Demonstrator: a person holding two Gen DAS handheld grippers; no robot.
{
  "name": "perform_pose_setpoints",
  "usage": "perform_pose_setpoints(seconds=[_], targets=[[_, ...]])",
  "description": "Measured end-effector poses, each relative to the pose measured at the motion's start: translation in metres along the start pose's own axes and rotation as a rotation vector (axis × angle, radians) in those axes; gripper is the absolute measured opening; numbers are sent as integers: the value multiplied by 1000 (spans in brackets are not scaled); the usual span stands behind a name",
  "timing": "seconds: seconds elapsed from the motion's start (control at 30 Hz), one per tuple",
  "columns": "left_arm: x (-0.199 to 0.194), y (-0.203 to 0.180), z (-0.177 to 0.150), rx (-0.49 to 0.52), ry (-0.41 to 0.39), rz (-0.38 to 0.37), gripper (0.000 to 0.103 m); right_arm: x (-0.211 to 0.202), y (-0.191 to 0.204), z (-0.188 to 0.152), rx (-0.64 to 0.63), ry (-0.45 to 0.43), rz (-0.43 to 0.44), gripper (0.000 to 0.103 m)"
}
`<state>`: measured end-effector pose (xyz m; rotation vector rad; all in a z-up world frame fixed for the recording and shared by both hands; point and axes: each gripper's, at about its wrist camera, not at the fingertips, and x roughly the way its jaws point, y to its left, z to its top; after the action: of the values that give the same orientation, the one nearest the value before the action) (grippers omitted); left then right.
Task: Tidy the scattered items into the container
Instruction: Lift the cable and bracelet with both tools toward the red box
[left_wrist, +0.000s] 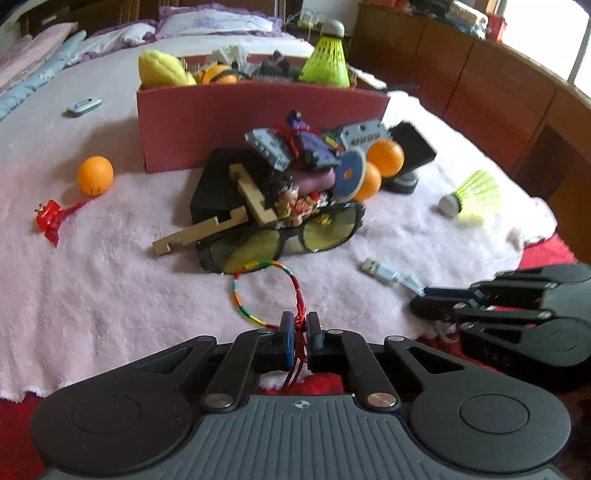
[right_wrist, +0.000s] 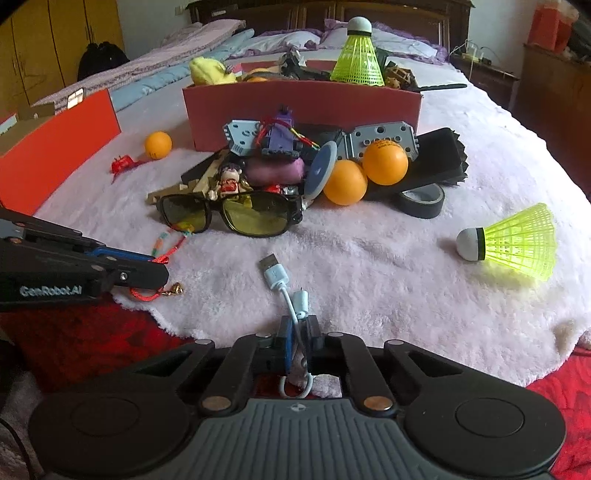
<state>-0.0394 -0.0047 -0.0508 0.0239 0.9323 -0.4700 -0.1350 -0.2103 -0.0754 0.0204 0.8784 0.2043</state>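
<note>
Left gripper (left_wrist: 300, 325) fingers pinching bracelet (left_wrist: 264, 291) knot; right gripper (right_wrist: 298, 328) fingers pinching cable (right_wrist: 286, 291). Both gripped for carrying to box (right_wrist: 303, 107); pile beside it.

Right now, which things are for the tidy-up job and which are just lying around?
For the job: red box, bracelet in left gripper, cable in right gripper, sunglasses, shuttlecock.

Just there: pillows, wardrobe.
</note>
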Motion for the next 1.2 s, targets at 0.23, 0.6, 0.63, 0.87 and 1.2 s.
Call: perform_pose_setpoints(seconds=[0.23, 0.6, 0.63, 0.87, 1.2], targets=[[0, 1, -1, 3, 7, 23, 8, -3, -2, 2, 20, -10, 25, 7], [18, 7, -7, -1, 40, 50, 25, 6, 3, -1, -14, 30, 10, 14], [18, 7, -6, 0, 40, 51, 23, 8, 3, -1, -14, 29, 11, 14], [4, 3, -4, 2, 8, 39, 7, 9, -2, -3, 15, 20, 23, 10], [-36, 9, 15, -61, -111, 45, 7, -18, 7, 20, 24, -56, 45, 7]])
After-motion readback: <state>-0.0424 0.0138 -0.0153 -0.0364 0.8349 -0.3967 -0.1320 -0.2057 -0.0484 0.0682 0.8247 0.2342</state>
